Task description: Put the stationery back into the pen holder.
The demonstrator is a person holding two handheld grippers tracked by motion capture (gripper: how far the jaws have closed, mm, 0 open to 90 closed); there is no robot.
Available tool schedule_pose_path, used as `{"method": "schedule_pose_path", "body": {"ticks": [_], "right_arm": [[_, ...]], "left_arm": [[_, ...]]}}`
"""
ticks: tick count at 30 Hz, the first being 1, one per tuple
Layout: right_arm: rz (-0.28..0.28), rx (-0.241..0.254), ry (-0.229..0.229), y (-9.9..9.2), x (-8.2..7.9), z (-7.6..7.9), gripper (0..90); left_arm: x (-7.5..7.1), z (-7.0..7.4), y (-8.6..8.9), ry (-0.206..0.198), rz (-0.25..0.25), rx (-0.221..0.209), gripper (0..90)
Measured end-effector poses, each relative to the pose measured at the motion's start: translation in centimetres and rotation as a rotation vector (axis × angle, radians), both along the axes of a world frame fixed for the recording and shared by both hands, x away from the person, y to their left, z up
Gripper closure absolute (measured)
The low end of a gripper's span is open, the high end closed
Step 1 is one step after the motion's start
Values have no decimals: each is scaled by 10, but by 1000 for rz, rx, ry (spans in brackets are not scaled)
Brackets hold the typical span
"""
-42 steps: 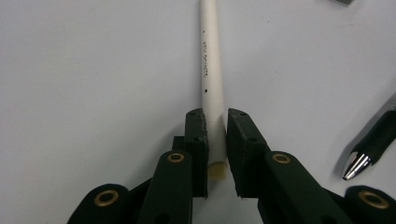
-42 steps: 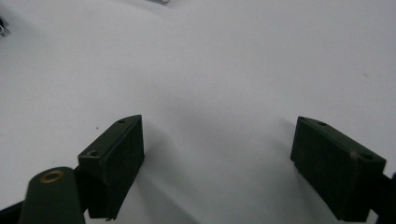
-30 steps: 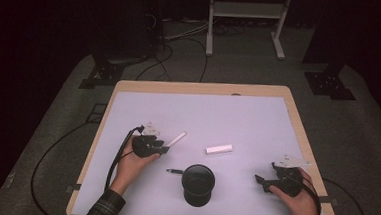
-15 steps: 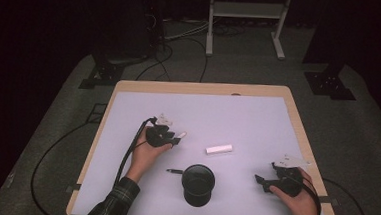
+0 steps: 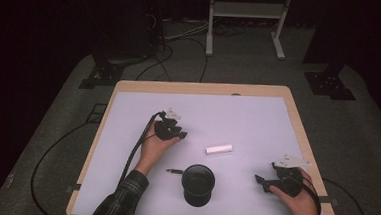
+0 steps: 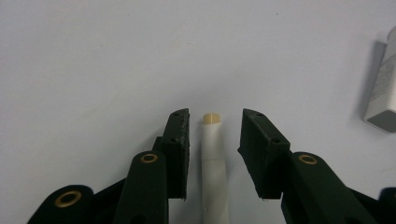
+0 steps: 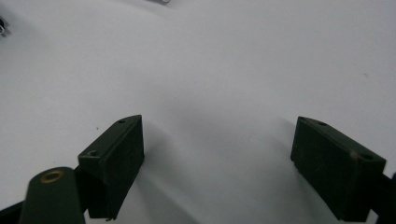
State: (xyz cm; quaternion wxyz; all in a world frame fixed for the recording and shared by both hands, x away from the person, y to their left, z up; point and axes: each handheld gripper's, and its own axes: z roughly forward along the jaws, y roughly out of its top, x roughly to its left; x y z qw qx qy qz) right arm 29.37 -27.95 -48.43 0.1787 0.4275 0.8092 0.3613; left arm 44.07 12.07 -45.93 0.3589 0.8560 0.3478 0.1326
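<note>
A thin white stick [image 6: 214,154] with a cream tip lies on the white tabletop [image 5: 257,121]. In the left gripper view it sits between my left gripper's [image 6: 215,116] two black jaws, with a gap on each side. These jaws have just been closing a little, and the pads do not touch the stick. In the high view my left gripper [image 5: 180,133] is left of centre. My right gripper [image 5: 261,182] rests near the front right corner. Its jaws [image 7: 219,140] stand wide apart over bare tabletop.
A short white block [image 5: 219,149] lies mid-table and shows at the right edge [image 6: 383,88] of the left gripper view. A black cup [image 5: 198,184] with a small side handle stands near the front edge. Cables and stand legs lie on the dark floor behind.
My left hand has moved right and away from the person, from beside the white stick to over it, so the stick now lies between the jaws. The right hand has stayed still.
</note>
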Motion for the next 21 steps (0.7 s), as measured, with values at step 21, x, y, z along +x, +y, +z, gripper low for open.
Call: {"method": "schedule_pose_path", "body": {"ticks": [21], "right_arm": [[0,-1,-1,0,0,0,161]], "left_arm": [[5,-8,1,-12,-4,12,786]]}}
